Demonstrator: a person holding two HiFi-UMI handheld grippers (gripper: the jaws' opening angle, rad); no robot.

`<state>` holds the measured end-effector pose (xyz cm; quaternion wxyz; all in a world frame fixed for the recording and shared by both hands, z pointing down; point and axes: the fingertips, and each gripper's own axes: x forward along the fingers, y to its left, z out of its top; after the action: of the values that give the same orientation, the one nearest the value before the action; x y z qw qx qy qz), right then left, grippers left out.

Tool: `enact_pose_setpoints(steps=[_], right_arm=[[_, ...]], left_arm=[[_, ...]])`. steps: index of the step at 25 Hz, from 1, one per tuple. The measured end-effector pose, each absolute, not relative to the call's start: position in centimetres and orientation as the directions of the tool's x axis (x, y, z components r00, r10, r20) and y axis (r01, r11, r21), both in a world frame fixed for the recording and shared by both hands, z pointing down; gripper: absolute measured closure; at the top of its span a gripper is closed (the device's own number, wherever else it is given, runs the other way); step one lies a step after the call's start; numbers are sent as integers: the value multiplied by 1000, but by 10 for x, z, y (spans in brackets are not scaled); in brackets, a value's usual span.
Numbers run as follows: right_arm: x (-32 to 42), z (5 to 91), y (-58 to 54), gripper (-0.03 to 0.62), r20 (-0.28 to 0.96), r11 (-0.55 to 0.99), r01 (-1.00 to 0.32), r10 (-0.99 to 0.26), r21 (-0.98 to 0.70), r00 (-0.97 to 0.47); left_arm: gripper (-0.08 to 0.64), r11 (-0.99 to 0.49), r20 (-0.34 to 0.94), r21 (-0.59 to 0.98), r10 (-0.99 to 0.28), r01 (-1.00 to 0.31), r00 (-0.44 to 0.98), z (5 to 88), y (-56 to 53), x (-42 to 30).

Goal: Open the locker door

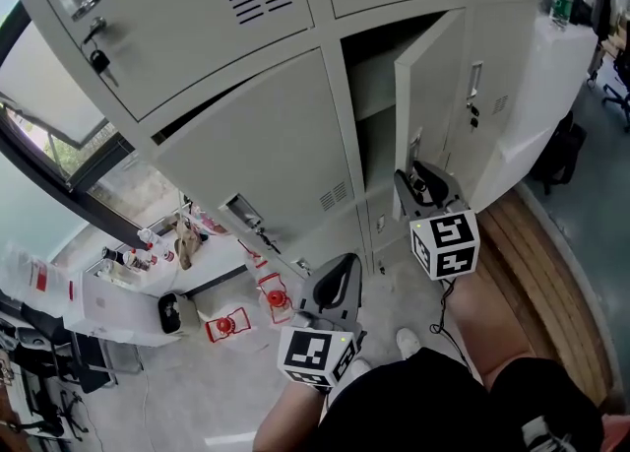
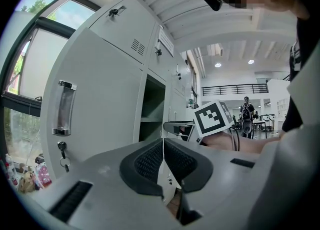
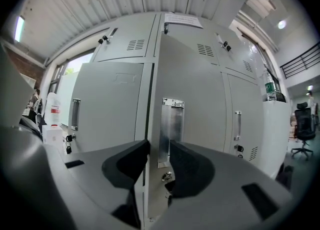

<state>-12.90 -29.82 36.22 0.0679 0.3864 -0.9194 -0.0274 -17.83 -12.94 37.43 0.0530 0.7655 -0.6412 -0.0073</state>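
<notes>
locker interior [image 1: 377, 81] shadowed, floor clutter [image 1: 226, 324] too small to identify

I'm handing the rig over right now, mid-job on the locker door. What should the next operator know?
Left gripper: shut, empty, held low, touching nothing.
Right gripper: jaws apart astride the locker door at its free edge, by the handle plate; pads don't seem to press.
Done: door stands partly open.
Left: probably swing it wider, then withdraw.
</notes>
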Motion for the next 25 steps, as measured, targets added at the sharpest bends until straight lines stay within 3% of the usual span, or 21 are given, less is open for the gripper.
enact_pose_setpoints(steps=[22,25], right_arm=[[-39,366,-274,375,82,624,-780,-780,34,-620],[-35,371,-280,381,110,580,-810,-814,87,-570]], left_arm=[[540,-376,52,97,-923,-922,382,377,-146,-119],[540,-389,48,103,-917,-915,395,377,-147,-115]])
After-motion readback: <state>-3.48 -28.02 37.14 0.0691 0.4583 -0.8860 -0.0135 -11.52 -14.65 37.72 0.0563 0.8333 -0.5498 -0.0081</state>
